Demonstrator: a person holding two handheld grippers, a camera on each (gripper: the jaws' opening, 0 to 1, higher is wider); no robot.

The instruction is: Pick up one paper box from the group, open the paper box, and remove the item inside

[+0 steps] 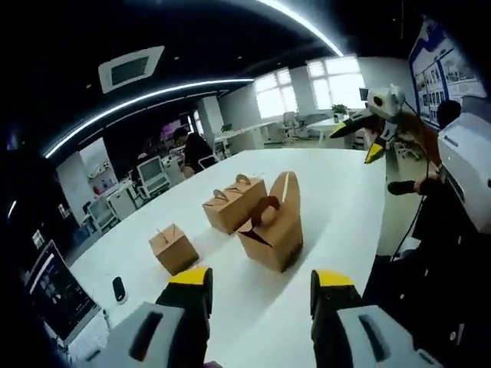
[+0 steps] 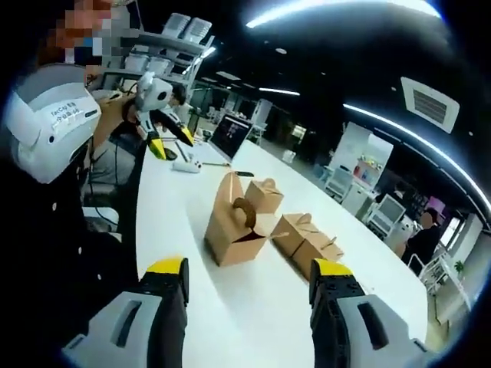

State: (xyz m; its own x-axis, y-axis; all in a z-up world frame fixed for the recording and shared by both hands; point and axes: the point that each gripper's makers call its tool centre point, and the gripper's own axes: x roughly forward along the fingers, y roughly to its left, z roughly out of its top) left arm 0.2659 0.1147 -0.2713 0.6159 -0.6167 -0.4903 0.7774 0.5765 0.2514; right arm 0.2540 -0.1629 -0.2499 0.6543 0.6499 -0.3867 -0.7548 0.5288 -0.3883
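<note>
Left gripper (image 1: 261, 287): jaws spread wide, holding nothing. Right gripper (image 2: 249, 280): jaws likewise spread, empty. Three paper boxes stand on the white table (image 1: 337, 192) at frame centre: open box (image 1: 272, 226), closed box (image 1: 234, 203), small box (image 1: 173, 248).

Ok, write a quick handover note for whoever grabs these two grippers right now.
Left gripper: open, empty, above the white table.
Right gripper: open, empty, facing the boxes from the opposite side.
Three paper boxes sit grouped on the table: a small box, a middle box, and the tall box, whose top flap stands up.
Done: no box is held.
Left: pick one up, open it, remove the item.
</note>
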